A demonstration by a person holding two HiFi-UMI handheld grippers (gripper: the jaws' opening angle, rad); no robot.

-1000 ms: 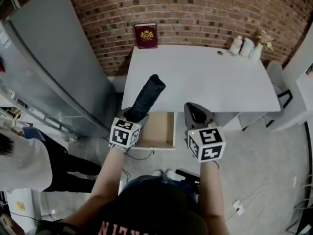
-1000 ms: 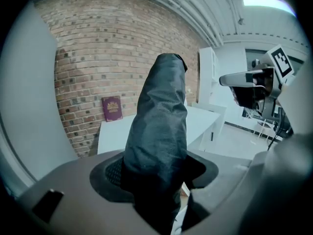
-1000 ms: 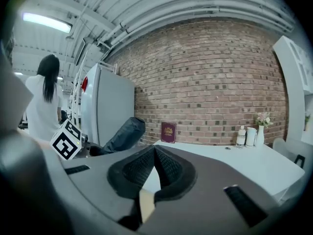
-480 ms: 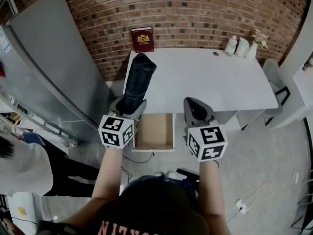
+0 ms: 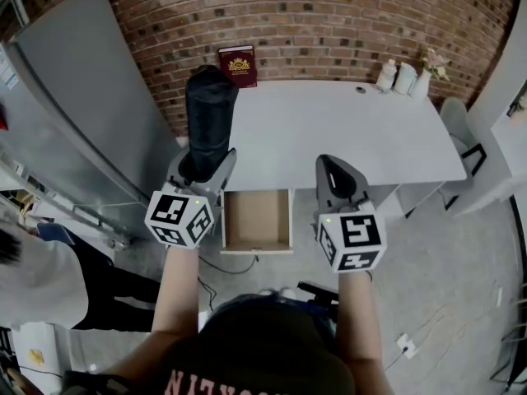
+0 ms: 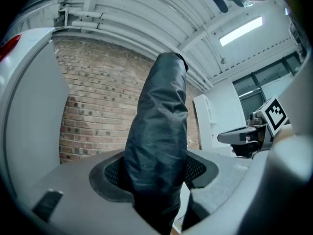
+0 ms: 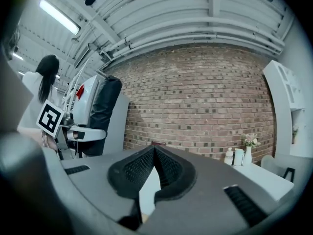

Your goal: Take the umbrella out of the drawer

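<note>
Backdrop: red brick wall (image 5: 329, 23) behind a white rectangular table (image 5: 370, 130), with a tall grey panel (image 5: 82, 97) at the left
Table top: maroon book with a gold crest (image 5: 237, 64) stands against the bricks; white bottles and a small vase of flowers (image 5: 408, 76) sit at the far right corner
Drawer: shallow wooden drawer (image 5: 257, 220) stands pulled open under the table's front edge
Umbrella: folded black umbrella in a glossy sleeve (image 5: 207, 113) is out of the drawer, held up at the table's left edge, its far end close to the book in the head view
Left gripper: left gripper (image 5: 202, 164) is clamped on the umbrella's near end, ribbed pads (image 6: 196, 169) pressing the fabric from both sides
Right gripper: right gripper (image 5: 339, 183) has its jaws brought together at the tips with nothing between them, just right of the drawer
Bystander: person in a white top (image 5: 33, 278) at the lower left of the head view
</note>
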